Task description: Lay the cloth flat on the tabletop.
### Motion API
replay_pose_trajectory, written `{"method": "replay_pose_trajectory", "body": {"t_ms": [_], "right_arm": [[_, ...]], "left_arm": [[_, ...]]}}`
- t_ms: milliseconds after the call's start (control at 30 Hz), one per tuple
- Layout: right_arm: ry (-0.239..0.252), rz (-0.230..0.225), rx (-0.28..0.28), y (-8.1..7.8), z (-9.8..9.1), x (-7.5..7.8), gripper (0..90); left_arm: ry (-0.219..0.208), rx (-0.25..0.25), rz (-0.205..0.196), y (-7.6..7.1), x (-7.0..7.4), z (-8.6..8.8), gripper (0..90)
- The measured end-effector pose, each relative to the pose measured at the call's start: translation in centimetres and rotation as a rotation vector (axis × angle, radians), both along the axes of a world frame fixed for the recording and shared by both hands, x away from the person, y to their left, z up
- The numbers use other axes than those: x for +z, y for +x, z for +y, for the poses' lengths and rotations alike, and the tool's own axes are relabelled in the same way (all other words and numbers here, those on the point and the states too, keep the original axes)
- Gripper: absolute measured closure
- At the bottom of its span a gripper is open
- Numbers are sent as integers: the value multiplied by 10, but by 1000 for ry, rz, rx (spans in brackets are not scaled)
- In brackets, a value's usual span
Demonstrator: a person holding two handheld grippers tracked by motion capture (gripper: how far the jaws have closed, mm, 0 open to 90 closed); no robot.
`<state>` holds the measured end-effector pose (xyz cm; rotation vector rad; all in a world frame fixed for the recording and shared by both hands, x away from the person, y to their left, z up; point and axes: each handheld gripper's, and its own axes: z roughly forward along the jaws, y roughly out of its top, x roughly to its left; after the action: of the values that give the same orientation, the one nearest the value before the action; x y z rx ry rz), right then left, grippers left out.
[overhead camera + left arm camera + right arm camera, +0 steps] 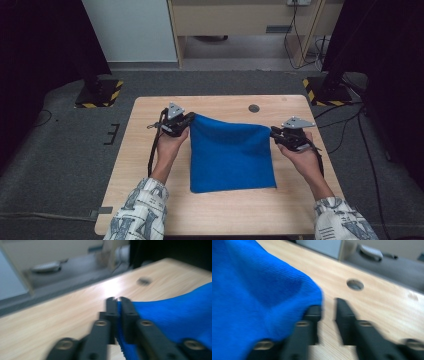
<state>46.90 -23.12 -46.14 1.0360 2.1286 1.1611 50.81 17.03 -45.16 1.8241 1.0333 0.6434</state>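
A blue cloth (231,155) lies in the middle of the wooden table (150,200), its near edge flat on the wood. My left gripper (190,120) is at the cloth's far left corner. In the left gripper view the jaws of the left gripper (117,300) are pressed together with the blue cloth (175,312) pinched between them. My right gripper (273,133) is at the far right corner. In the right gripper view the right gripper (328,305) stands open with bare wood in the gap, and the cloth (254,290) drapes over its left jaw.
A round hole (254,108) sits in the tabletop just beyond the cloth. Black stand bases with yellow-striped edges (98,95) (325,92) rest on the grey floor past both far corners. Cables trail on the floor at the right.
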Motion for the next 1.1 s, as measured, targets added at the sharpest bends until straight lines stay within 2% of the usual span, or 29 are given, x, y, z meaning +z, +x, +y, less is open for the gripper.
{"method": "replay_pose_trajectory", "body": {"t_ms": [33, 67, 100, 133, 200, 233, 367, 533, 667, 767, 900, 1100], "right_arm": [[-57, 54, -17, 9, 3, -12, 515], [-57, 54, -17, 9, 3, -12, 515], [-82, 73, -36, 13, 3, -18, 464], [-93, 101, -56, 15, 3, -23, 445], [-104, 125, -71, 18, 0, -30, 405], [-116, 135, -75, 18, -2, -34, 400], [-134, 156, -93, 16, -5, -39, 380], [-120, 157, -103, 13, -10, -37, 404], [-100, 157, -91, 7, -12, -33, 457], [-90, 165, -66, -2, -9, -32, 506], [-82, 170, -50, -9, -5, -32, 523], [-72, 191, -16, -22, 2, -38, 507]], "left_arm": [[3, 19, 31, 5, -6, 0, 548], [29, 38, 48, 9, -11, 1, 548], [38, 44, 61, 11, -14, 2, 517], [21, 46, 78, 12, -16, 4, 493], [4, 43, 97, 12, -17, 5, 454], [22, 33, 90, 9, -16, 5, 452], [13, 23, 106, 3, -15, 7, 437], [19, 7, 103, -6, -14, 9, 442], [14, 5, 102, -17, -14, 12, 447], [16, -18, 104, -31, -18, 13, 445], [6, -34, 107, -40, -22, 13, 442], [27, -62, 116, -57, -30, 11, 408]]}}
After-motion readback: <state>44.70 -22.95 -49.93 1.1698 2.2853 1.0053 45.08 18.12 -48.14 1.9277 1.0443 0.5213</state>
